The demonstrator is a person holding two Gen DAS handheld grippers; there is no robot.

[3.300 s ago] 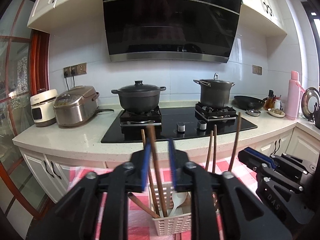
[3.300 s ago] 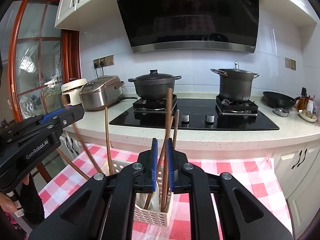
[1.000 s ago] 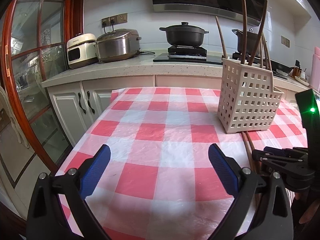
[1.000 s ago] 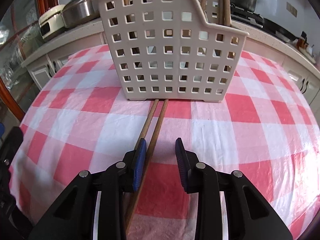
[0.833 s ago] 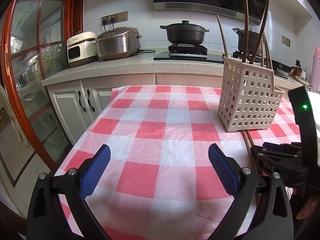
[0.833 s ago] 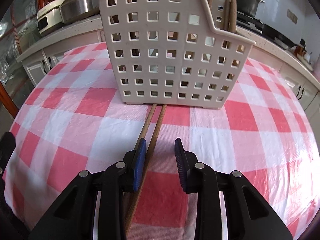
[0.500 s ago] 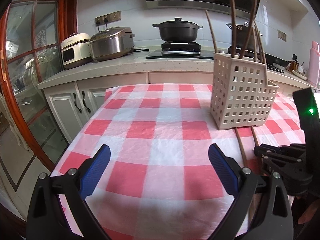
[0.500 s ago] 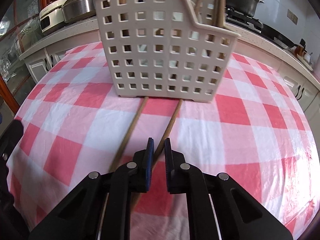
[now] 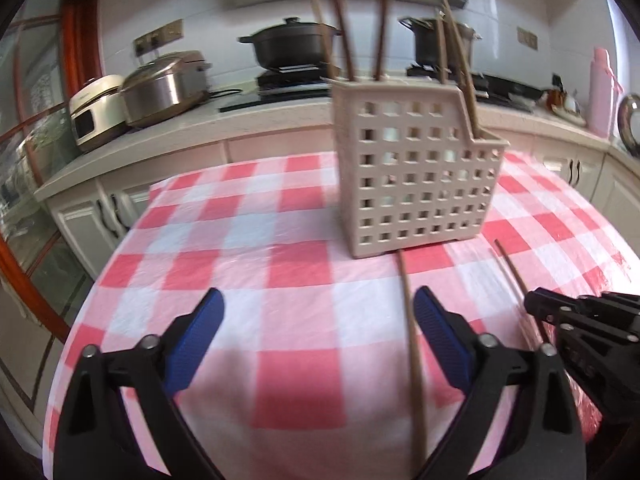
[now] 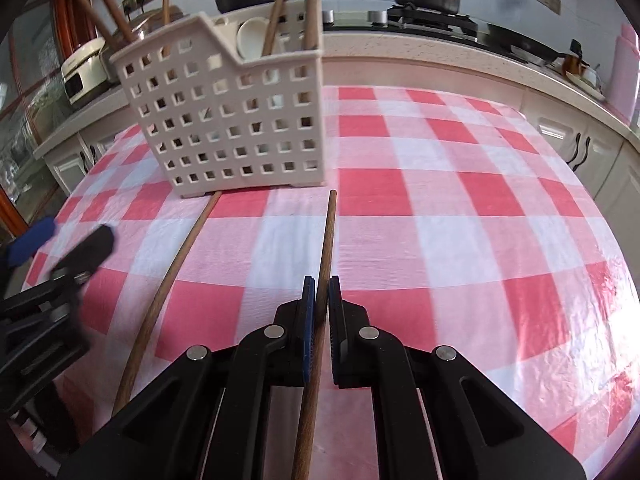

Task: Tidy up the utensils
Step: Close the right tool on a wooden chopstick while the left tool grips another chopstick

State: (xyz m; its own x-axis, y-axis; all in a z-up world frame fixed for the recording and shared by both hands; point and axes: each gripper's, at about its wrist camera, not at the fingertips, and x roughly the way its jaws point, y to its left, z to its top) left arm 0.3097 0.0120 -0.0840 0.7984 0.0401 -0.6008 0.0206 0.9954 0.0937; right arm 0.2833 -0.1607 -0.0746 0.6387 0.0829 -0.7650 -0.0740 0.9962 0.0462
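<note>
On the checked table [image 10: 460,152] stands our perforated caddy [image 10: 240,120]. The right tongs [image 10: 318,292] are clenched on one chopstick [image 10: 326,240] partway along; the left tongs [image 9: 318,320], closing, straddle the other chopstick [image 9: 408,312] untouched. We judge both light, stiff, slippery: grip mid-shaft.

A bright kitchen with white cabinets and a checked table.

The table wears a red-and-white checked cloth [image 9: 304,320]. Behind it runs a pale countertop [image 9: 168,136] over white cabinets [image 9: 100,216]. On the black hob [image 9: 280,92] stand two dark pots [image 9: 292,46]; a rice cooker [image 9: 164,88] sits at the left. The wall is white tile, and a glass door with a red-brown wooden frame [image 9: 24,264] is at far left.
</note>
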